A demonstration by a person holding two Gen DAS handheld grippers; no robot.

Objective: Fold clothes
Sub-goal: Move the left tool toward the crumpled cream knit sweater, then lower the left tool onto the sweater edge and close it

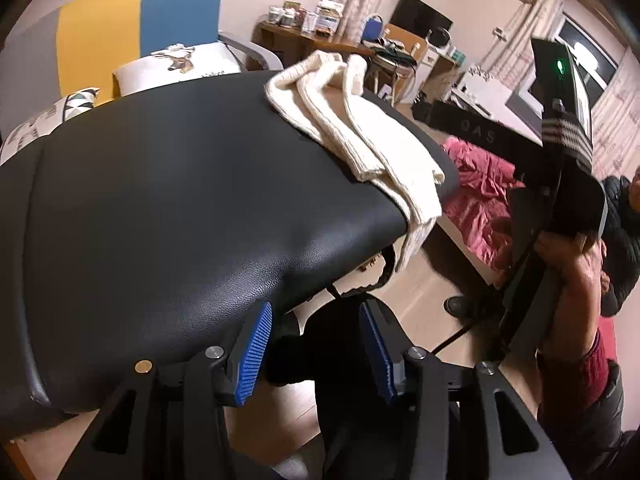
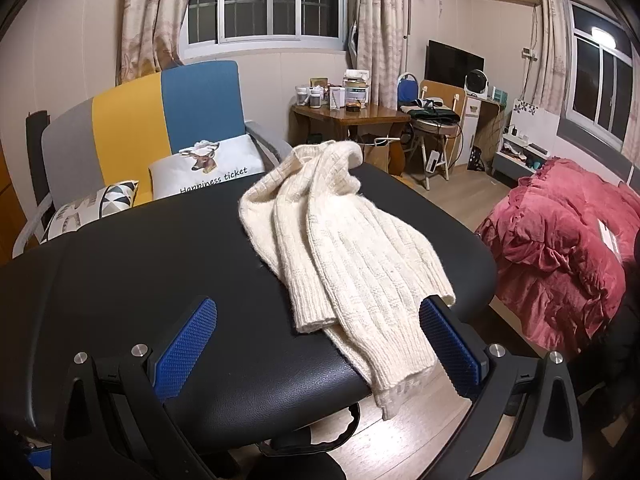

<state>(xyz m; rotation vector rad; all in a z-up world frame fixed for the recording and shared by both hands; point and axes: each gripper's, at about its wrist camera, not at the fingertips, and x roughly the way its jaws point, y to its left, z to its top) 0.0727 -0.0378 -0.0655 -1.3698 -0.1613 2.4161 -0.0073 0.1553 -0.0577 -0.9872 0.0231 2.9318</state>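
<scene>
Sweater: I'm seeing it lying bunched on the black padded table, one end hanging over the near edge
Left gripper: I'm holding it spread wide, nothing between the pads, at the table's near edge
Right gripper: I'm keeping it wide apart, its fingers flanking the sweater's hanging end, pads not pressing

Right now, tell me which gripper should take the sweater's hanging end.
Right. The right gripper frames the cream sweater, jaws open around its hanging end. The left gripper sits at the black table edge, away from it.
</scene>
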